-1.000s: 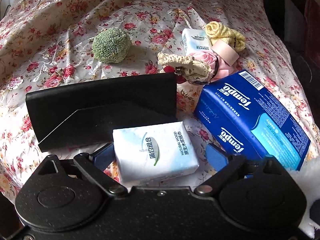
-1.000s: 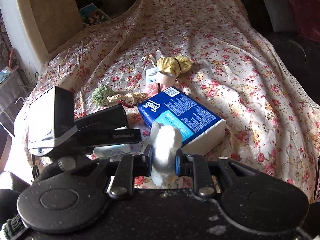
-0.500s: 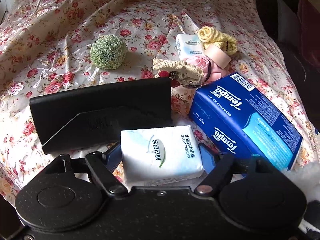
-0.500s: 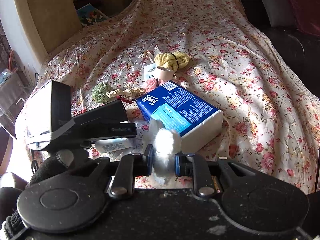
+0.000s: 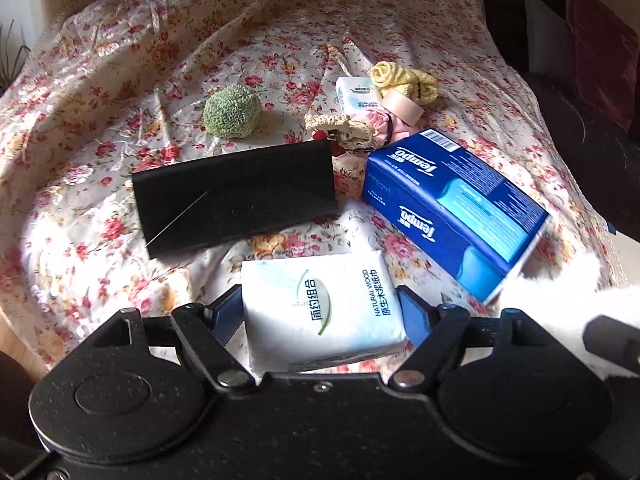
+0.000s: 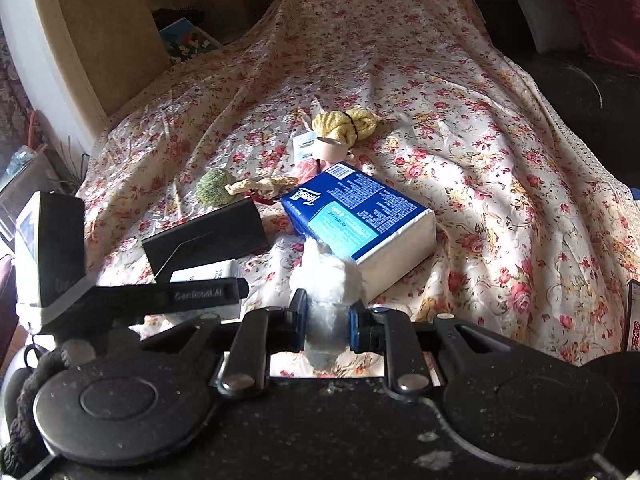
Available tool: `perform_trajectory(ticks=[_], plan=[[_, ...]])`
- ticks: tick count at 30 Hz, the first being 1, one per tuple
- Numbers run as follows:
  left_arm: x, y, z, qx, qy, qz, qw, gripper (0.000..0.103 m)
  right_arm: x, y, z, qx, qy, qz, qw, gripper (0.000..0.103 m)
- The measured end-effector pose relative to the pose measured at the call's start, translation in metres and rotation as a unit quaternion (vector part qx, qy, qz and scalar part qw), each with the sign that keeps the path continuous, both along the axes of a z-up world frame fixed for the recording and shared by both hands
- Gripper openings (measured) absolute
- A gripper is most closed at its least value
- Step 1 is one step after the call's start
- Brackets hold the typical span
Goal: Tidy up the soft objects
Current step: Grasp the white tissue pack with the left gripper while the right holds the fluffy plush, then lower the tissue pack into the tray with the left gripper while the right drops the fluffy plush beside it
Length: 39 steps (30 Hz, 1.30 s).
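The black box [image 5: 236, 196] stands open and empty on the floral bedspread [image 5: 120, 80]. Just in front of it, the white tissue pack [image 5: 320, 316] is clamped crosswise in the left tongs [image 5: 320, 312]. Right of the box, the right tongs [image 6: 325, 320] squeeze a white fluffy wad [image 6: 326, 276].

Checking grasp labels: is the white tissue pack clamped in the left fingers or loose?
Clamped: both left fingers press the sides of the white tissue pack.
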<state>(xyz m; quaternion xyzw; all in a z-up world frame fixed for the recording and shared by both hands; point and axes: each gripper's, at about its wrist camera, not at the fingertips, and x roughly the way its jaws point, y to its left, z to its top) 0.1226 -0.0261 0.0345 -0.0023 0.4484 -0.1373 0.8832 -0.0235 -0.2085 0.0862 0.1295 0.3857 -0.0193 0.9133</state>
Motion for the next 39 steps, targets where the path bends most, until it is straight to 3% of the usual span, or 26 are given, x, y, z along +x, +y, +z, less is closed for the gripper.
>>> perform_trajectory(ticks=[9,19,24,39], plan=[[-0.057,0.011,0.006,0.027,0.015,0.015,0.9994,0.074,-0.025,0.007,0.003,0.004,0.004,0.018,1.000,0.019],[-0.108,0.027,0.002,0.015,0.046,0.025,0.9985,0.074,-0.045,0.017,-0.001,0.014,0.024,0.050,0.998,0.019],[-0.124,0.022,-0.004,0.005,0.068,0.016,0.9975,0.074,-0.050,0.018,-0.005,0.020,0.039,0.058,0.997,0.019],[-0.144,0.006,-0.027,0.039,0.106,0.008,0.9936,0.075,-0.053,0.027,-0.014,0.019,0.069,0.085,0.994,0.019]])
